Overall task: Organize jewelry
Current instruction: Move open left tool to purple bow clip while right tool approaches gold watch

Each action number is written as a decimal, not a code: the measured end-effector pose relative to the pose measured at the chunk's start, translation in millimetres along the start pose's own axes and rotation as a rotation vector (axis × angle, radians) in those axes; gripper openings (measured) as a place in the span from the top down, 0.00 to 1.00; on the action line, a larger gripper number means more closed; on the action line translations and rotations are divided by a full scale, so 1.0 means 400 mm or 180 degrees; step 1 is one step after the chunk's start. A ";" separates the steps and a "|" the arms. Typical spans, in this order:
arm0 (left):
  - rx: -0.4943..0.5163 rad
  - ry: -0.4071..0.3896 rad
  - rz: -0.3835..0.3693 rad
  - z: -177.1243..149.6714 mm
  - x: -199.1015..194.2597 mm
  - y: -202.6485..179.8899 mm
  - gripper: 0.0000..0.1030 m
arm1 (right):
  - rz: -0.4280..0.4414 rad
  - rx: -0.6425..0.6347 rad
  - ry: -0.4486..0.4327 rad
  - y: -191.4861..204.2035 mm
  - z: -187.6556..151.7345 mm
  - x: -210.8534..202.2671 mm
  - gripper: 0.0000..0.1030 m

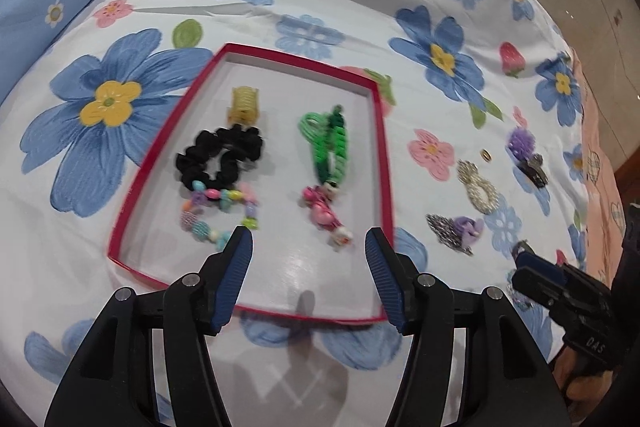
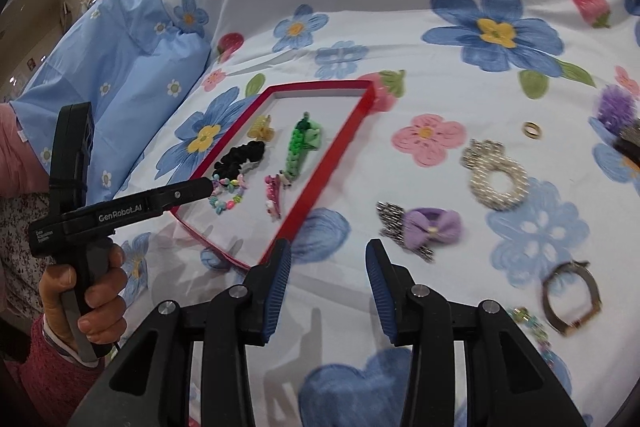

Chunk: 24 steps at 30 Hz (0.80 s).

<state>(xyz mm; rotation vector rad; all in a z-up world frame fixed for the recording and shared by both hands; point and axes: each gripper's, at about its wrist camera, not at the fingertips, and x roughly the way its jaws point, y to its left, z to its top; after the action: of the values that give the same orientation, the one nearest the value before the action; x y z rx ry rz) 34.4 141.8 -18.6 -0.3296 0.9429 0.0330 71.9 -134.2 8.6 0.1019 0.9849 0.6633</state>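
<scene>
Floral bedding, white with big blue flowers and strawberries, covers the whole work surface, and a shallow red-rimmed box lid lies on it as the collecting tray. Nearest the lens, the left gripper hangs over the tray's near edge with its blue pads spread and nothing between them; the right gripper hovers just outside the tray's near right corner, jaws also parted and empty. Inside the tray, closest to that near edge, lie a pastel bead bracelet and a pink clip; beyond them a black scrunchie and a green woven band; farthest, a yellow claw clip. Right of the tray, still loose on the bedding, are a lilac bow clip, a pearl ring-shaped piece, a small gold ring, a purple fluffy clip and, nearest the right gripper, a metal bangle beside a beaded strand. The next pick-up looks to be the right gripper's: probably the bow clip. It would do best to come down over the bow, close on its firm middle rather than the soft fabric, then set it in the bare near part of the tray, clear of the bracelet.
</scene>
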 end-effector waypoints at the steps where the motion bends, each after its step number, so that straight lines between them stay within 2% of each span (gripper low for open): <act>1: 0.0021 0.0011 -0.0006 -0.004 0.000 -0.010 0.44 | -0.0011 0.0025 -0.0006 -0.008 -0.004 -0.008 0.59; 16: 0.0435 0.0104 -0.0138 -0.037 0.012 -0.169 0.44 | -0.0282 0.0366 -0.0112 -0.154 -0.093 -0.130 0.58; 24: 0.0635 0.0246 -0.0220 -0.059 0.048 -0.246 0.44 | -0.0575 0.0646 -0.0140 -0.266 -0.156 -0.194 0.58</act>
<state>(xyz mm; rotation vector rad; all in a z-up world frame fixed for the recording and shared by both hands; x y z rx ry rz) 43.9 39.4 -20.7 -0.1795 1.0018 -0.1374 43.4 -276.1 -8.8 0.2028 1.0039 0.3933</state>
